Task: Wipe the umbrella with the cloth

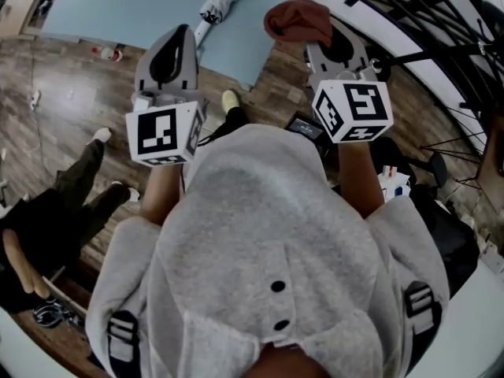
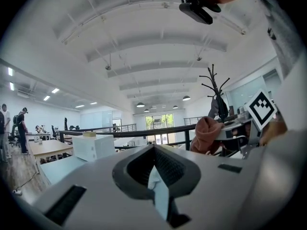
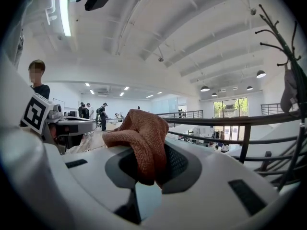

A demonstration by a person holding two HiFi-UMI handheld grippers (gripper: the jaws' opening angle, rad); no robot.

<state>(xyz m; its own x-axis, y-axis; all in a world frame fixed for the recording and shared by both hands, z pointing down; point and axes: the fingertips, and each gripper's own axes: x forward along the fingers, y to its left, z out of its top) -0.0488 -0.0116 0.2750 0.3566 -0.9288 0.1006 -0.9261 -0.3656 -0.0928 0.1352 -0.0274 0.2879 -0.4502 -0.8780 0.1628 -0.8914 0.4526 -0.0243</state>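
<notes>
Left gripper (image 2: 156,174): pale grey jaws closed together, nothing between them, pointing roughly level. To its right, the right gripper (image 2: 225,134), with a black-and-white marker cube (image 2: 261,108), carries a bunched rust-brown terry cloth (image 2: 206,132) at its front end. Beyond stand a black metal railing (image 2: 120,131), a white rectangular box (image 2: 93,147) beside a pale wooden counter (image 2: 48,150), and a black branched coat stand (image 2: 215,87). People (image 2: 21,128) stand far left.

Wood floor (image 1: 71,124), black railing (image 2: 133,133), white ribbed ceiling (image 2: 158,42).
</notes>
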